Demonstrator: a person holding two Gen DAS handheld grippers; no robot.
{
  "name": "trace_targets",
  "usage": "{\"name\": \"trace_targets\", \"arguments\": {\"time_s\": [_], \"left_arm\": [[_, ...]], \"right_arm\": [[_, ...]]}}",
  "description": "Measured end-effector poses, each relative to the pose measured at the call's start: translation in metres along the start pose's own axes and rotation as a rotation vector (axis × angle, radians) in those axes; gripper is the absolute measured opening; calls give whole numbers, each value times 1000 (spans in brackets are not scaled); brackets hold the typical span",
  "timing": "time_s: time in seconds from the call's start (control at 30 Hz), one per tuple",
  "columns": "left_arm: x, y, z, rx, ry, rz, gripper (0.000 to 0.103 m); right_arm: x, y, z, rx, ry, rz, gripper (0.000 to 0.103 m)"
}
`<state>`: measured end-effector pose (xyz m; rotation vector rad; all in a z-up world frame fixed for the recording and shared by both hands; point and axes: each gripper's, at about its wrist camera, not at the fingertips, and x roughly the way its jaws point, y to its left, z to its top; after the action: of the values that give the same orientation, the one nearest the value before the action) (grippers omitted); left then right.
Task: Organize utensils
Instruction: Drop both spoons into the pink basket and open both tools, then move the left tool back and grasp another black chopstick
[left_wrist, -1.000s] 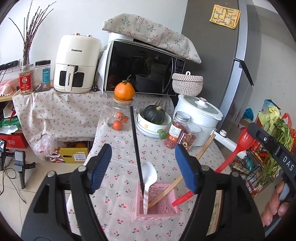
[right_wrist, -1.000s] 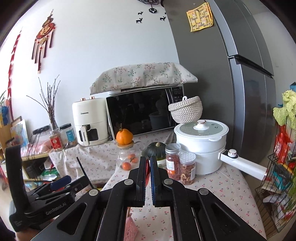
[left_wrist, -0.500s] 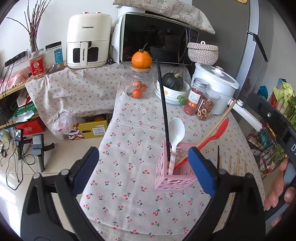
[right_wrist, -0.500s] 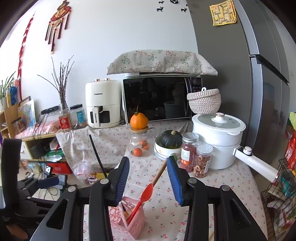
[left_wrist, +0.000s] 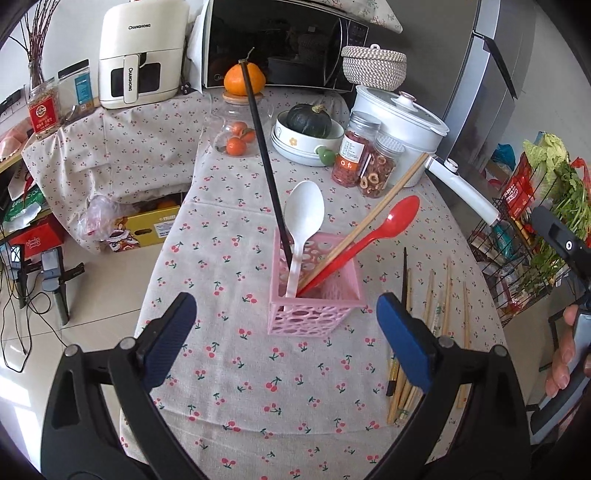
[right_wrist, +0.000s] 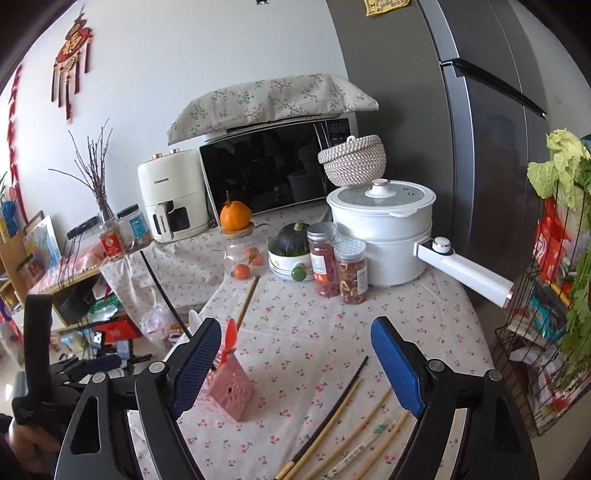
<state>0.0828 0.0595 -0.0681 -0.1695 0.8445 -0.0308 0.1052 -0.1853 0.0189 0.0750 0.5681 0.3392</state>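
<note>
the pink holder (left_wrist: 316, 291) stands upright on the cherry-print surface (left_wrist: 258, 387), holding a white spoon (left_wrist: 303, 221), a red spoon (left_wrist: 373, 236), a black chopstick (left_wrist: 264, 155) and a wooden chopstick (left_wrist: 373, 216). loose chopsticks (left_wrist: 436, 325) lie on the cloth just to its right. the left tool (left_wrist: 286, 339) hovers near the holder, jaws spread wide with nothing between them. the right tool (right_wrist: 295, 362) is opening its jaws, empty, above the loose chopsticks.
</note>
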Motion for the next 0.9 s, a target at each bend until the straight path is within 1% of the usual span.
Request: {"name": "trace_targets", "arguments": {"time_s": [0.17,0.23,0.43,0.53,0.67,0.77,0.83,0.9], "left_arm": [[1,-13,-4,-1,22,-22,98],[1,-21,-7,9,31,-33,99],[9,-55,-24,118,83,-52,100],[16,-72,-31,169,123,-69,100],[27,-91,-43,196,183,-122,100],[37,-107,-52,241,229,-135,100],[44,-115,-56,271,259,-138,100],[52,-122,-59,290,293,-146,100]], "right_arm": [[-4,-28,-16,15,75,-87,88],[-5,-41,-23,34,110,-108,88],[-5,-74,-45,97,235,-166,90],[-4,-86,-56,96,301,-198,90],[-2,-100,-73,93,384,-240,90],[3,-111,-86,122,466,-272,90],[7,-117,-94,146,522,-267,90],[8,-121,-100,153,557,-258,90]]}}
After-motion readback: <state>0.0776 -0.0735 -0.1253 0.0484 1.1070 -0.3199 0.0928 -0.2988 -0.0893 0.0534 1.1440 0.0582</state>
